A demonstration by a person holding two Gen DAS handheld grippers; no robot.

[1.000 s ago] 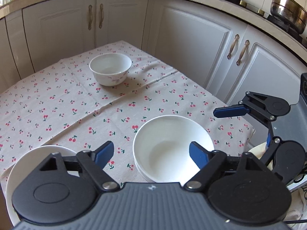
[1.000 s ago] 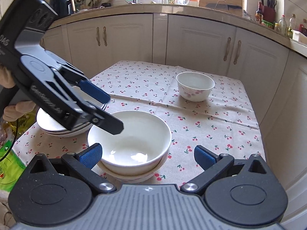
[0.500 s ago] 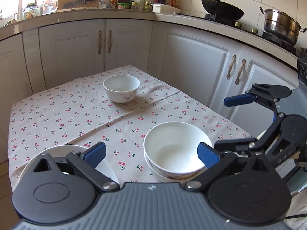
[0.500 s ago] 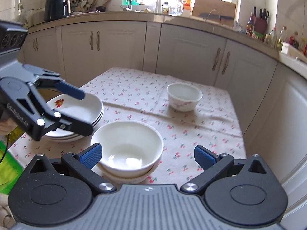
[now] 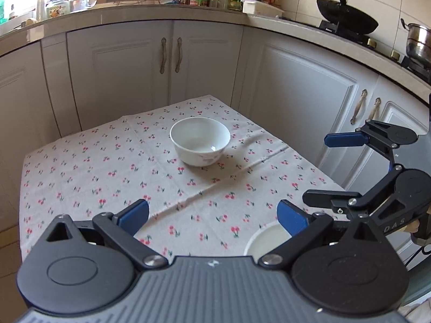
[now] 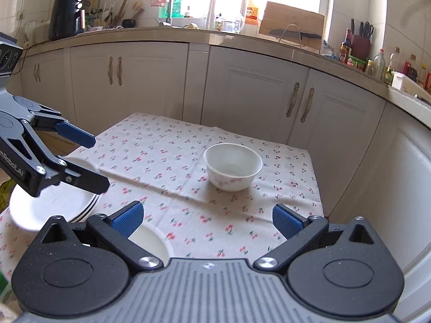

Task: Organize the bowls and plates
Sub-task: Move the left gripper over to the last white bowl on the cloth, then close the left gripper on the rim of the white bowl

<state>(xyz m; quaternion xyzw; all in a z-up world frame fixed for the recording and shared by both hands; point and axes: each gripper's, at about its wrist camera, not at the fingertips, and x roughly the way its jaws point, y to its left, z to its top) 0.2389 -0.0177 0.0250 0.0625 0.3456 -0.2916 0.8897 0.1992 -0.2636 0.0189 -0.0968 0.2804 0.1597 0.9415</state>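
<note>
A small white bowl [image 5: 199,141] with a faint flower print stands alone on the cherry-print tablecloth [image 5: 80,175] toward the far side; the right wrist view has this bowl [image 6: 233,167] too. Only the rim of a larger white bowl [image 5: 266,238] shows by my left gripper's right finger, and the same bowl [image 6: 150,242] peeks out beside my right gripper's left finger. A stack of white plates [image 6: 54,202] lies at the near left. My left gripper [image 5: 212,216] is open and holds nothing. My right gripper [image 6: 207,219] is open too, with nothing between its fingers. Both hover above the near table edge.
White cabinet doors [image 5: 167,59] close in behind and to the right of the table. On the counter are a black wok [image 5: 346,21], a steel pot [image 5: 419,43], bottles and a cutting board [image 6: 291,27]. The cloth between the small bowl and the near edge is bare.
Both grippers drew back and rose from the larger bowl, which slid from between the fingers to the bottom edge of both views. The left jaws stand a little wider.
</note>
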